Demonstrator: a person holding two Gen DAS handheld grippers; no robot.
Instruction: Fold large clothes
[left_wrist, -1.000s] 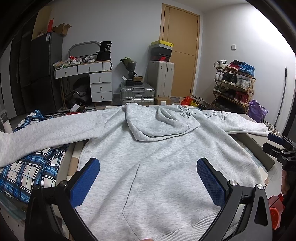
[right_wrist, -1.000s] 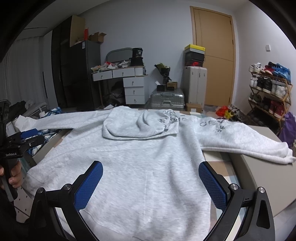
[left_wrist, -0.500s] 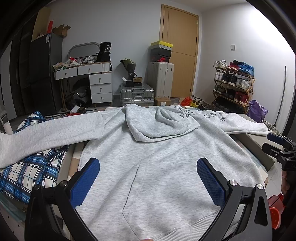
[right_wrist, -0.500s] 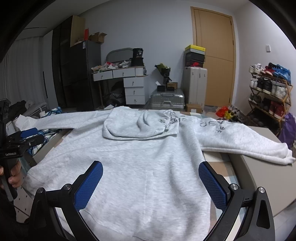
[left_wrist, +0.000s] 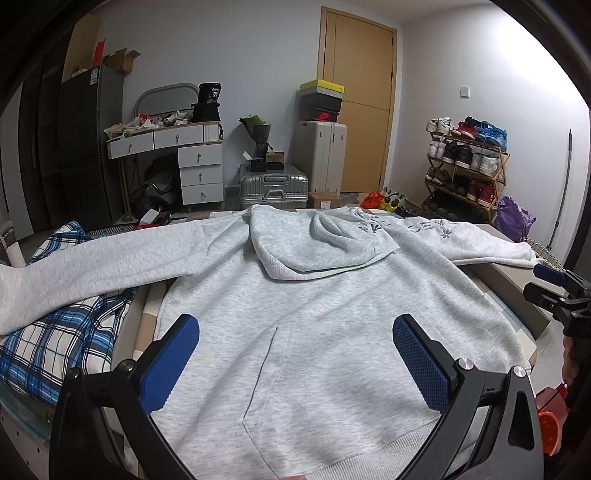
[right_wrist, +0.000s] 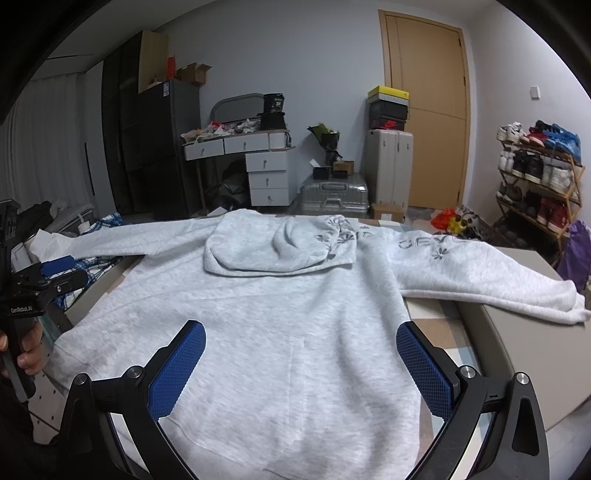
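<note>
A light grey hoodie (left_wrist: 314, 314) (right_wrist: 266, 314) lies flat and face up on the table, hood folded down over the chest, both sleeves spread out sideways. My left gripper (left_wrist: 295, 358) hovers open above the front pocket near the hem, holding nothing. My right gripper (right_wrist: 299, 362) hangs open over the lower right part of the body, also holding nothing. Each gripper shows at the edge of the other's view: the right gripper (left_wrist: 554, 284) by the right sleeve cuff, the left gripper (right_wrist: 55, 273) by the left sleeve, held by a hand (right_wrist: 29, 354).
A blue plaid cloth (left_wrist: 62, 332) lies under the left sleeve. A beige block (right_wrist: 535, 354) carries the right sleeve. Behind the table stand a desk with drawers (left_wrist: 184, 162), suitcases (left_wrist: 273, 184), a shoe rack (left_wrist: 465, 166) and a door (left_wrist: 358, 99). A red bin (left_wrist: 550, 421) sits low right.
</note>
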